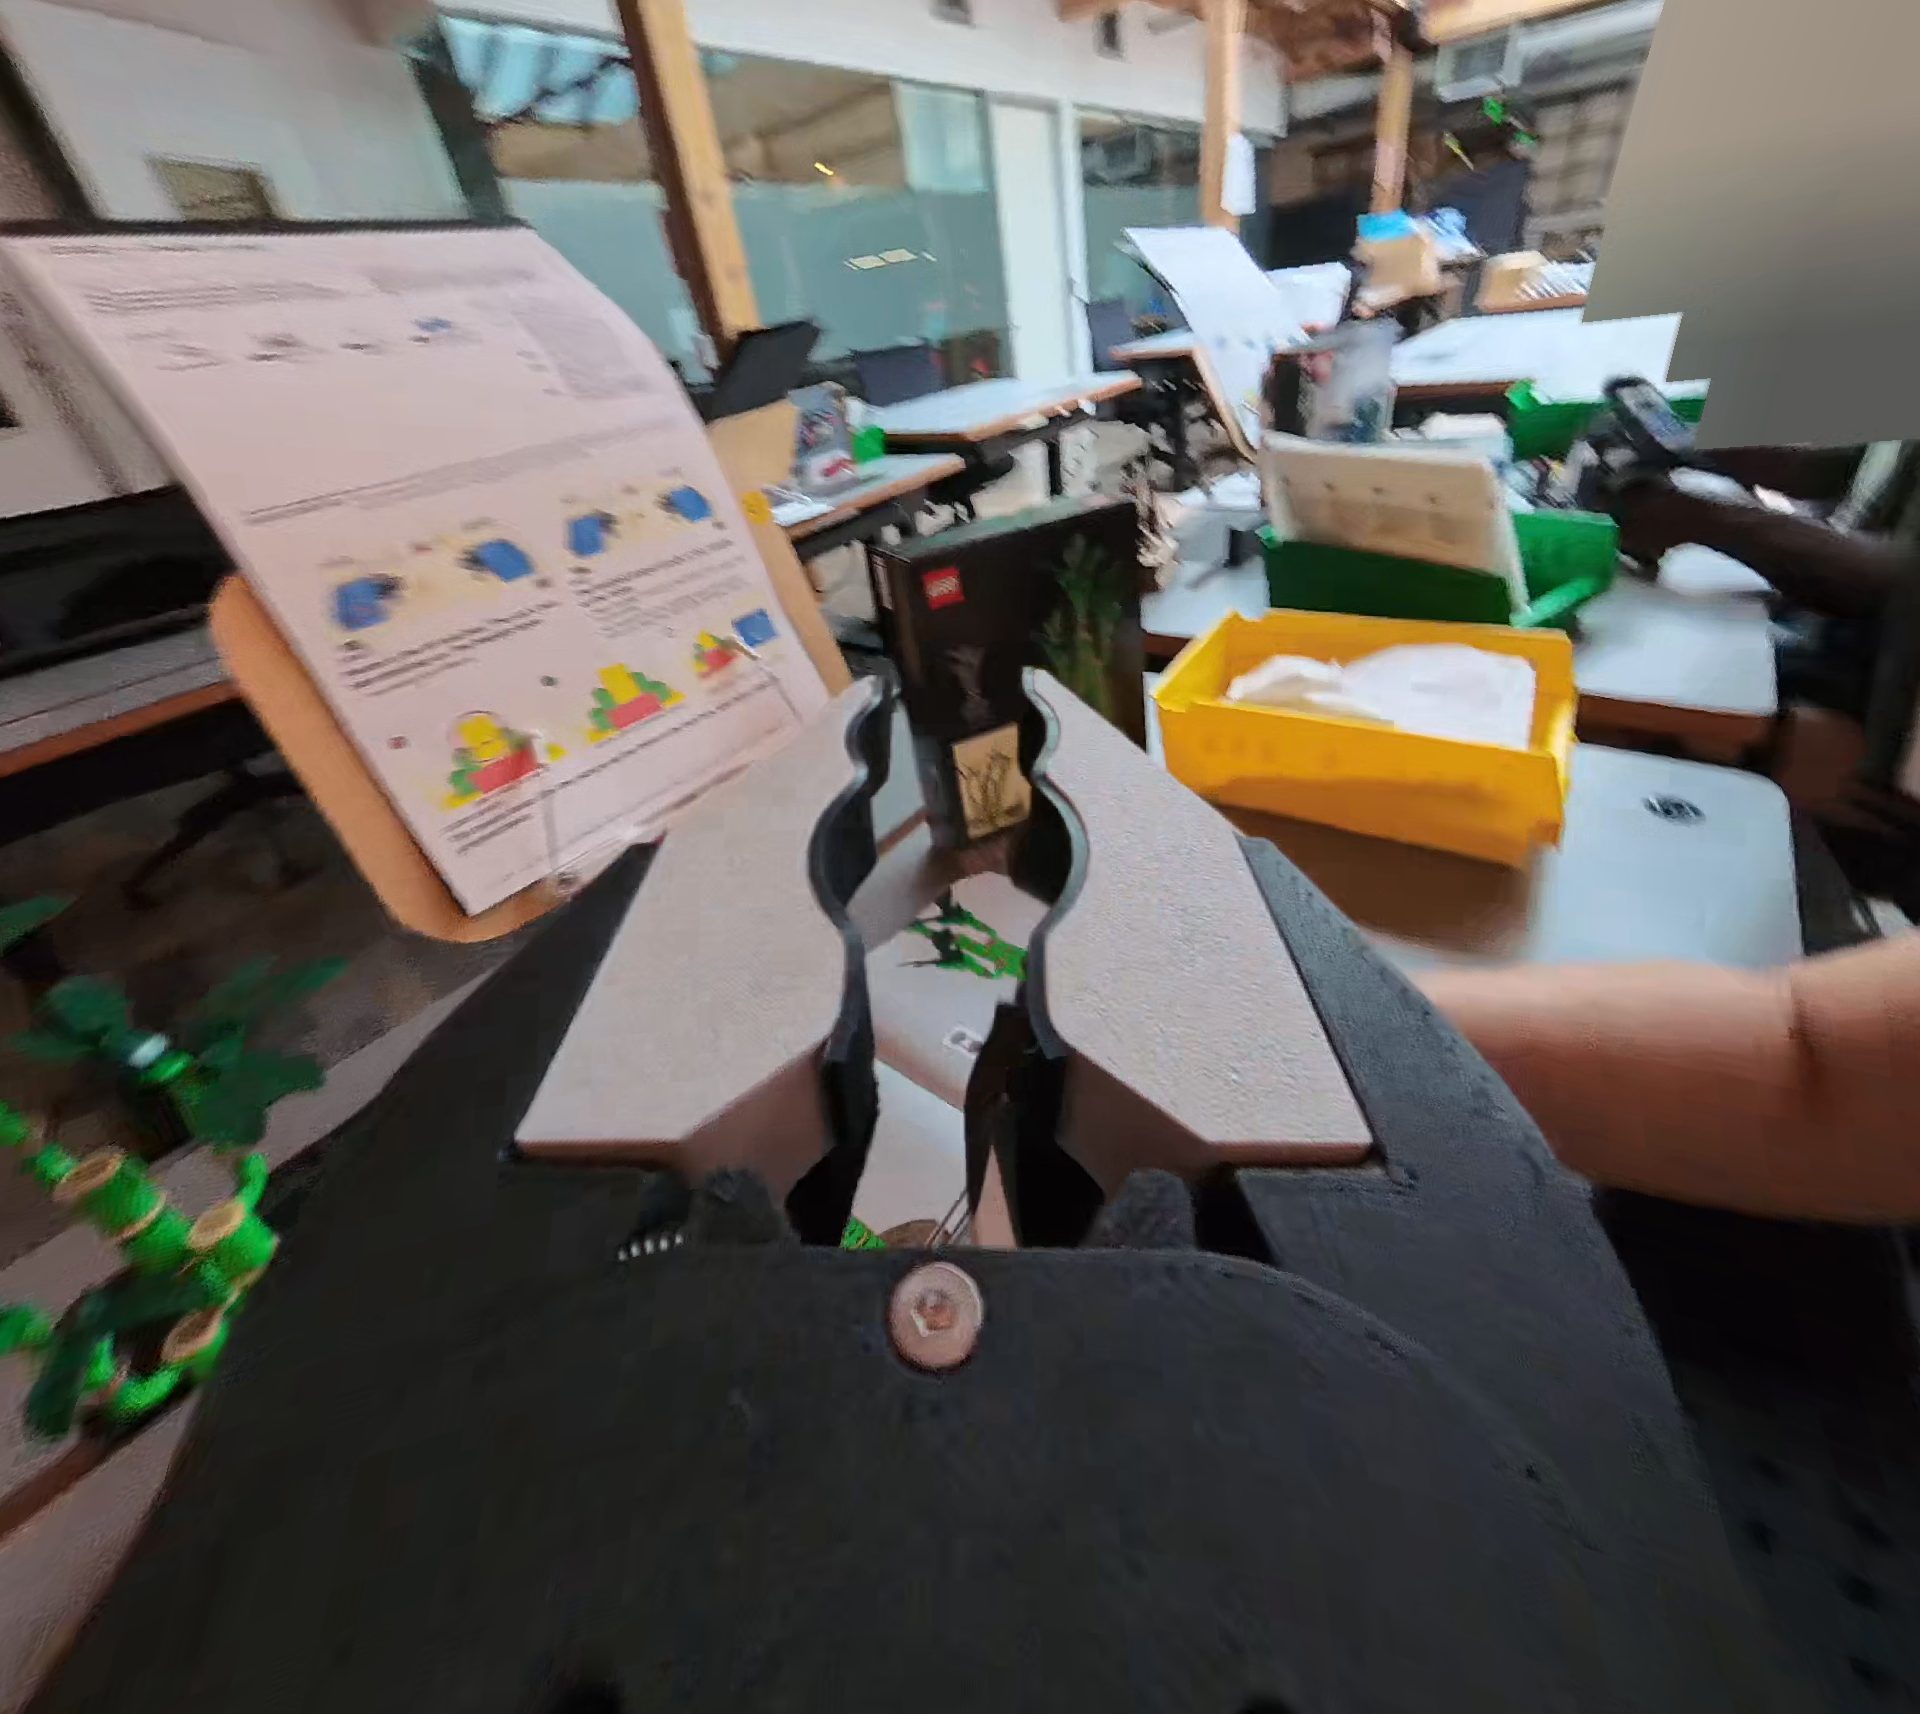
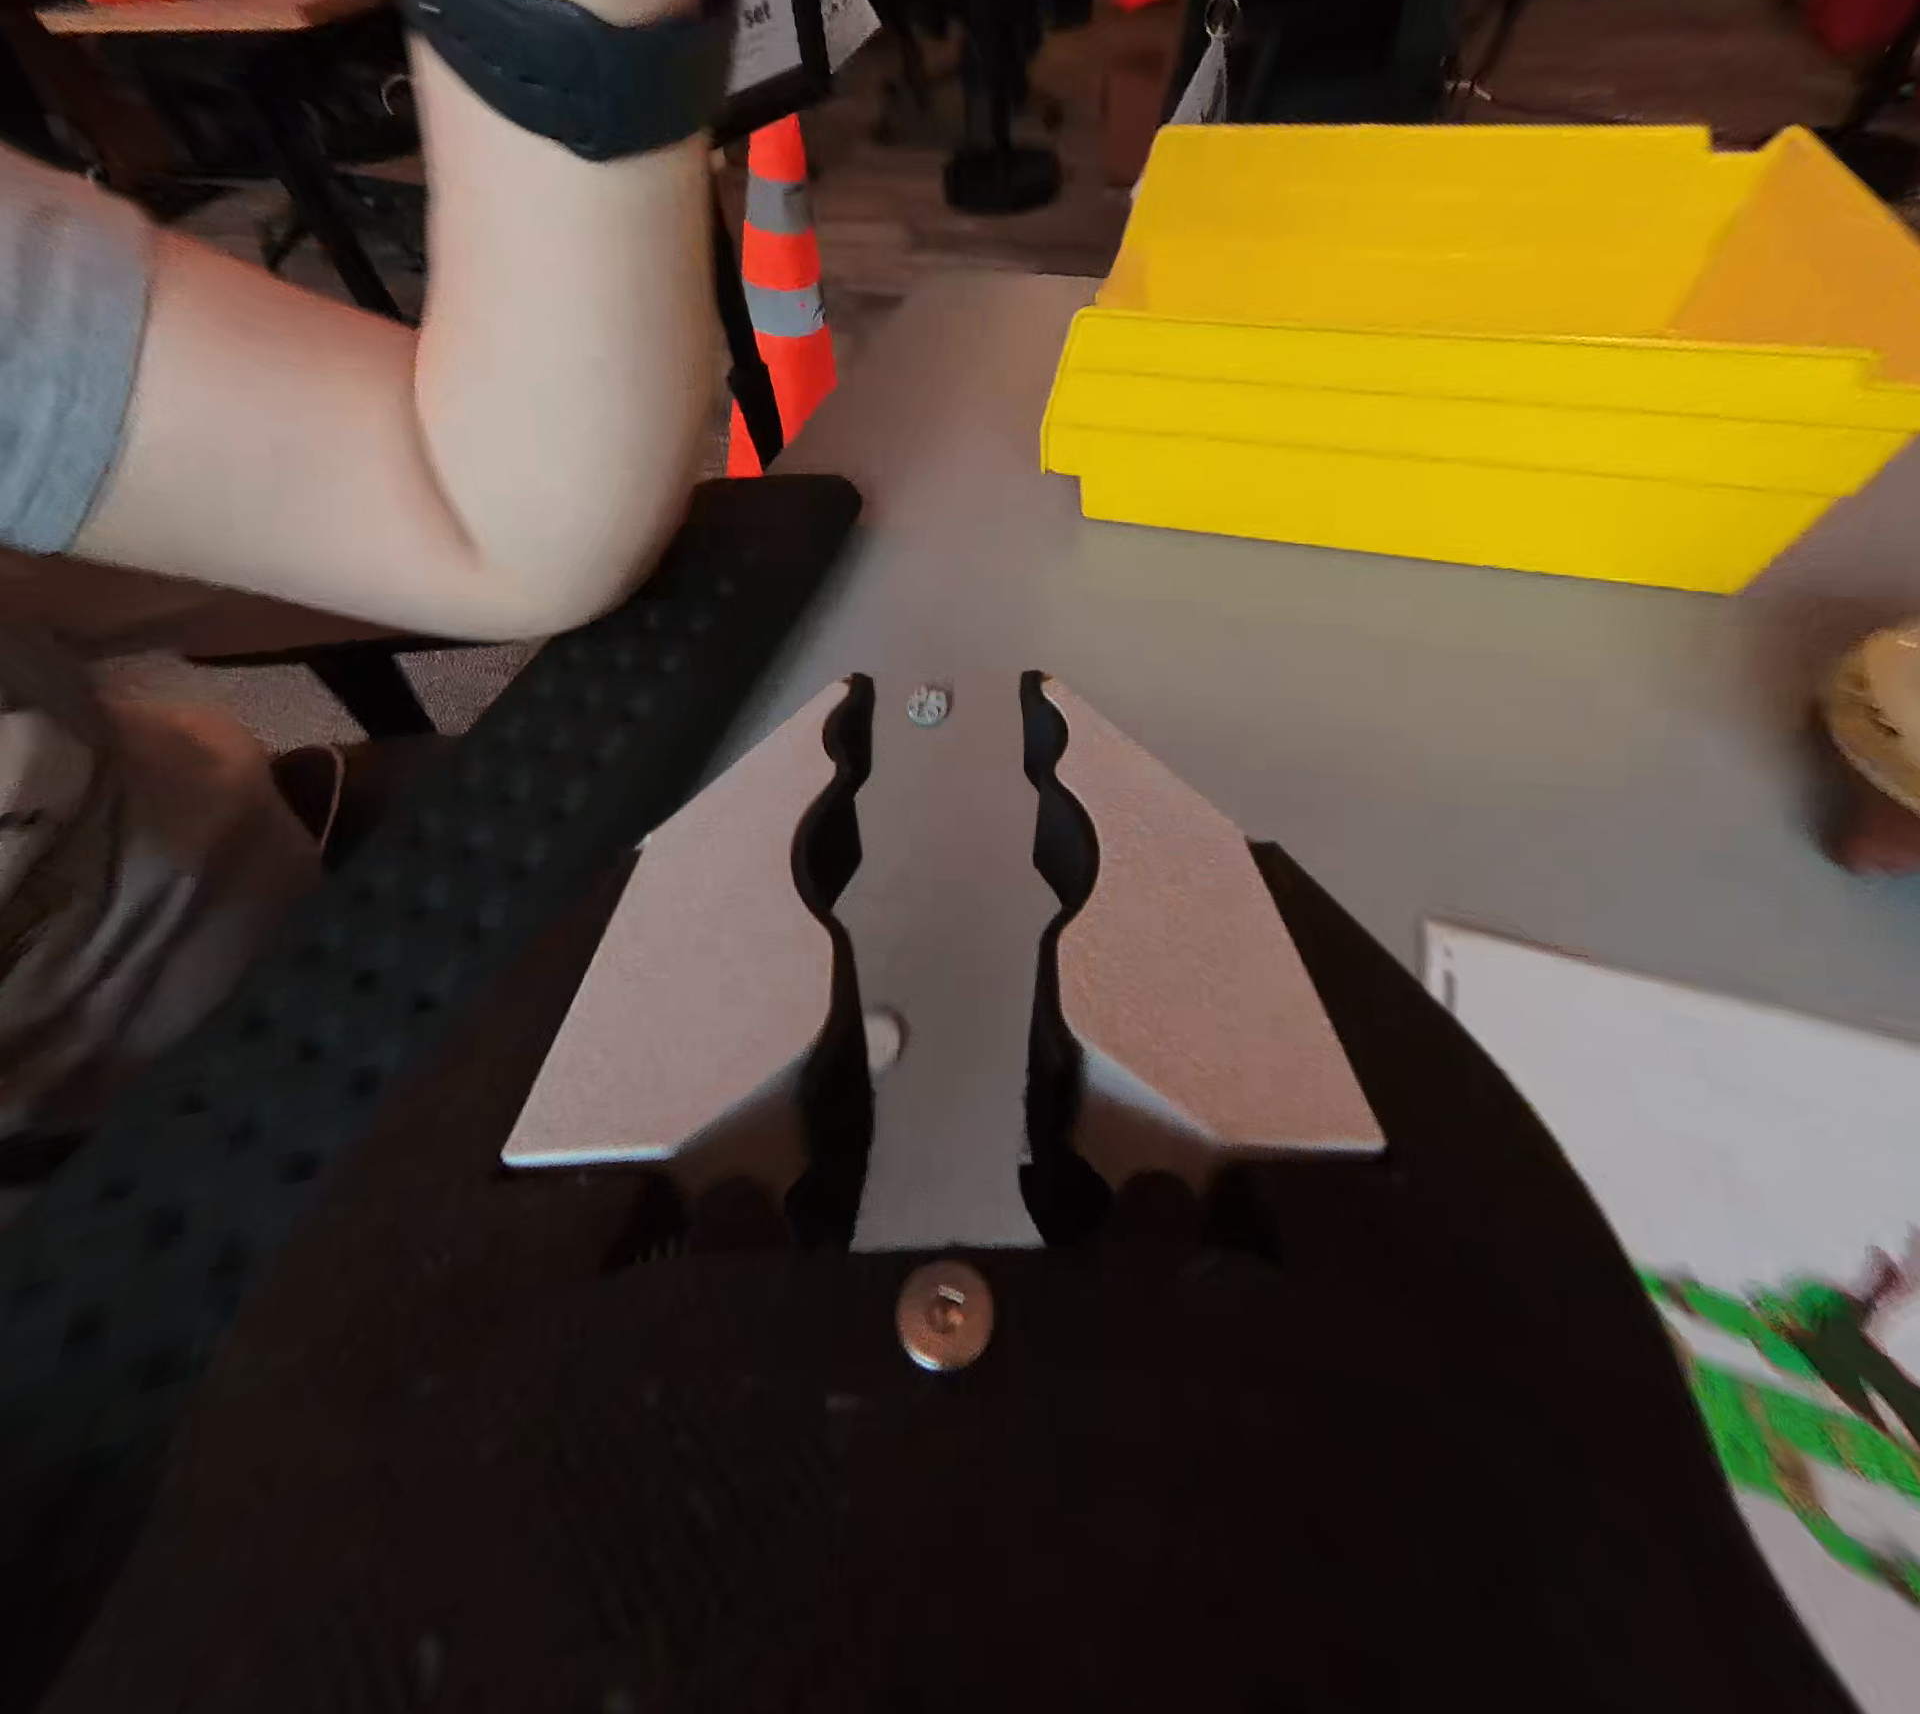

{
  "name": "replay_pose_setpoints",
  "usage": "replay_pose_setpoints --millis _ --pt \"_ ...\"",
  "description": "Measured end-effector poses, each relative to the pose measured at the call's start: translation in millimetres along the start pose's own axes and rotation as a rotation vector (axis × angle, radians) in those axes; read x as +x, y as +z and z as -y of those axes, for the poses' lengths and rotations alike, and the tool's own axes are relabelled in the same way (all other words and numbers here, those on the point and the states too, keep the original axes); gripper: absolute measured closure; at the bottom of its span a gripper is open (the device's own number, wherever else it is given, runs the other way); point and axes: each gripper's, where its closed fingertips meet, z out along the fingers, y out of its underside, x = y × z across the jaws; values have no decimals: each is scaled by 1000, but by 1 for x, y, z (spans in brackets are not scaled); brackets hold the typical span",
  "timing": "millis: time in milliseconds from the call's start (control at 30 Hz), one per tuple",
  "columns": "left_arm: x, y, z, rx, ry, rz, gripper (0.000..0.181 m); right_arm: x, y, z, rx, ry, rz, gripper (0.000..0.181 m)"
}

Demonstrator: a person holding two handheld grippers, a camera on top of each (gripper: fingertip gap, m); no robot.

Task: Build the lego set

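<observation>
— How did the left gripper [image 1: 956, 698] stand?

— Its jaws were parted, a clear gap between the wavy black pads, nothing between them. It was raised and pointed forward.

— And the right gripper [image 2: 943, 690]?

— Open as well, its fingers [image 2: 717, 958] spread apart and empty, angled downward.

— Was anything of the person seen?

— In the right wrist view a bare forearm [image 2: 540, 293] rose upright, elbow bent, a dark band [image 2: 561, 64] around the wrist. In the left wrist view another bare forearm [image 1: 1683, 1082] reached in from the right edge.
</observation>
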Motion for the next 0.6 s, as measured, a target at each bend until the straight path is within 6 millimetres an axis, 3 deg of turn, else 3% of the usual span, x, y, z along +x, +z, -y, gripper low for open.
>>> replay_pose_setpoints --millis 67,133,333,467,600 --pt "-6 -25 5 56 -68 101 145 -4 34 -10 -16 11 4 149" --pt "3 -54 -5 90 -138 168 134 -9 61 -26 -90 13 -12 149" --pt "34 -139 -87 51 -227 508 119 -21 114 -66 -318 -118 -82 147" --pt "43 -168 -122 -99 -367 553 100 -6 128 -86 -461 -170 -186 149" --pt "62 -184 -111 50 -528 463 87 -14 136 -86 -413 -66 -127 155"
